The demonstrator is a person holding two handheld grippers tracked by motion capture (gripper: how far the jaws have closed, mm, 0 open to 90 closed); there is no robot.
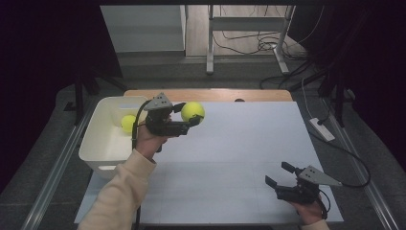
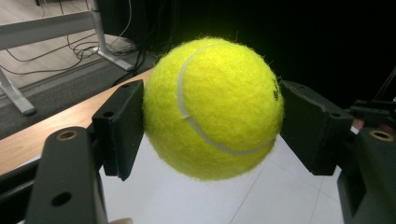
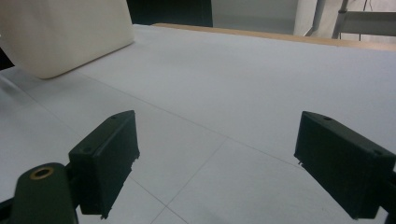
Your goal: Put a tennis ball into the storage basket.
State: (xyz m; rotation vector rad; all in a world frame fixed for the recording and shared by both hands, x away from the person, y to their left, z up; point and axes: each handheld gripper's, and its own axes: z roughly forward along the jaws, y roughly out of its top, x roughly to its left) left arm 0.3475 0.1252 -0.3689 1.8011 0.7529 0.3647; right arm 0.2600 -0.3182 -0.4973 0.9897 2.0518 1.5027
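Observation:
A yellow tennis ball (image 1: 192, 111) hangs above the white table top, clamped in my left gripper (image 1: 189, 115). In the left gripper view the ball (image 2: 212, 107) sits squeezed between both black pads (image 2: 120, 126). A second yellow tennis ball (image 1: 128, 123) lies inside the white bin (image 1: 103, 146) at the table's left, just left of that gripper. My right gripper (image 1: 279, 175) rests low near the table's front right corner, its jaws wide apart with nothing between them (image 3: 217, 168).
The white table top (image 1: 230, 153) stretches between both hands, with a wooden strip (image 1: 210, 94) along its far edge. The bin's cream wall (image 3: 65, 32) stands far left in the right gripper view. Cables and metal desk legs (image 1: 249, 43) lie on the floor beyond.

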